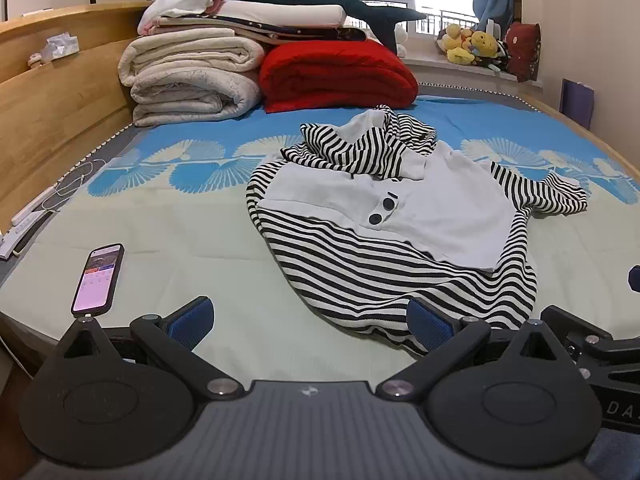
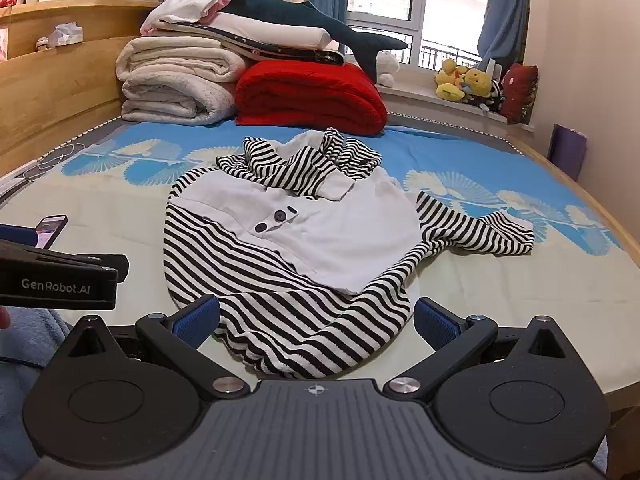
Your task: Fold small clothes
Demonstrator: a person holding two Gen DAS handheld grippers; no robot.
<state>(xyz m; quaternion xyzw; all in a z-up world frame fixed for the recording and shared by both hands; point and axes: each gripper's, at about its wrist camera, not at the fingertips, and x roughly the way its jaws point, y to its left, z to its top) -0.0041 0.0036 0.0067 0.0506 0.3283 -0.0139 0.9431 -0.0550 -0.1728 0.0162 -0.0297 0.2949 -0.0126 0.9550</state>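
Left wrist view looks down the bed (image 1: 180, 240), where a small striped garment (image 1: 400, 232) with a pale grey front panel and two dark buttons (image 1: 382, 210) lies rumpled on the pale green part of the sheet, its hood bunched toward the blue band and one sleeve trailing to the right. The left gripper (image 1: 310, 324) has its blue-padded fingers spread wide with nothing between them; its right finger sits just in front of the garment's near hem. A phone (image 1: 98, 276) with a lit screen lies on the sheet to the left. Folded cream blankets (image 1: 188, 80), a red quilt (image 1: 336, 74) and a plush shark (image 1: 320, 0) are stacked by the wooden headboard. From the right wrist view, the right gripper (image 2: 316, 320) is likewise wide apart and empty, the garment's striped hem lying between and just beyond its fingertips, though the pads do not press on the cloth. Soft toys (image 2: 464, 80) sit on the windowsill.
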